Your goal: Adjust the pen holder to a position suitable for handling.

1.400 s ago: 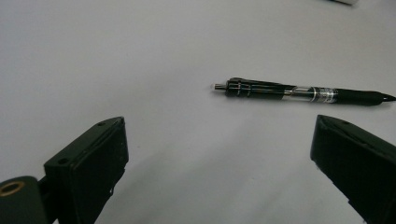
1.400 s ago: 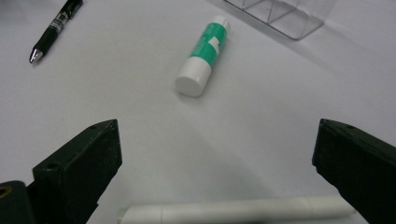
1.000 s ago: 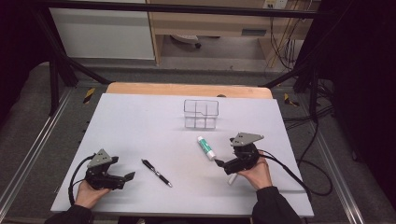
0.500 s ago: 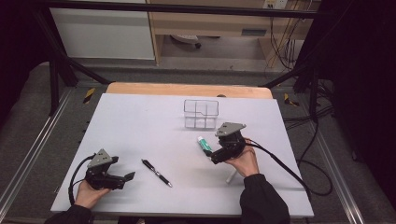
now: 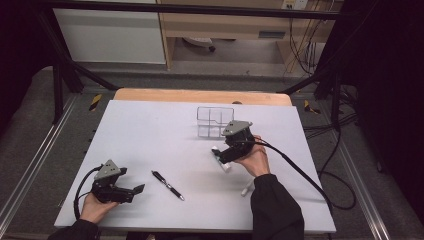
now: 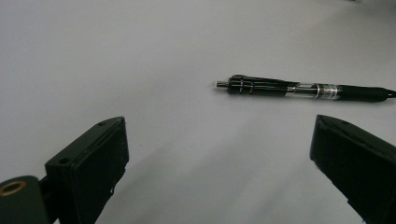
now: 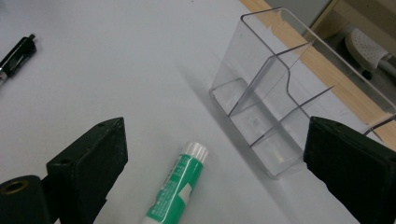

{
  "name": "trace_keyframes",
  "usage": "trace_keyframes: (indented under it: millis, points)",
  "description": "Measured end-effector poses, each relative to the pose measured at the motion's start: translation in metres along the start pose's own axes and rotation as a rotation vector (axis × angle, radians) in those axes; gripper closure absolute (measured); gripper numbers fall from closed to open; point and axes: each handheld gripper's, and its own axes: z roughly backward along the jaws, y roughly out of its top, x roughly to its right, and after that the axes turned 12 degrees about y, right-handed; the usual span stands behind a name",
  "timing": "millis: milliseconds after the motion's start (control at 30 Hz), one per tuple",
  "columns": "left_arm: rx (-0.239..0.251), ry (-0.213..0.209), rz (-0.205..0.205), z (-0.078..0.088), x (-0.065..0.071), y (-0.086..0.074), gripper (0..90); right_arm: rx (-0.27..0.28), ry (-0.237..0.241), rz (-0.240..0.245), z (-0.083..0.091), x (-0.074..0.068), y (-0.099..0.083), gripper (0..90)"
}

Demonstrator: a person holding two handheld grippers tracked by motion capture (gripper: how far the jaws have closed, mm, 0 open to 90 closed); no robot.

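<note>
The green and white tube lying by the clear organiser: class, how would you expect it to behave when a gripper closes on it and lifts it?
The tube looks small and probably light. Its round body, lying flat on the table, could roll if nudged sideways. Its glossy skin may be slippery, and it may dent under the right gripper, whose jaws stand open around it.

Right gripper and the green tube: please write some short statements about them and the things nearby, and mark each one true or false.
1. The right gripper is open. True.
2. The green tube stands inside the clear organizer. False: it lies on the table, outside it.
3. The pen lies on the table ahead of the left gripper. True.
4. The left gripper holds the pen. False: it is open, with nothing held.
</note>
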Motion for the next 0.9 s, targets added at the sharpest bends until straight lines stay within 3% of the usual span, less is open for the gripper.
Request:
trace_keyframes:
  millis: [367,533,900]
  points:
    - [-0.001,0.001,0.002,0.000,0.000,0.000,4.4,-0.041,-0.023,0.071,-0.021,0.019,0.018,16.7]
    - [0.000,0.001,0.001,0.000,0.000,0.000,4.6,-0.048,-0.032,0.080,-0.027,0.026,0.022,21.1]
    - [0.000,0.000,0.000,0.000,0.000,0.000,4.7,-0.086,-0.055,0.129,-0.050,0.044,0.025,39.0]
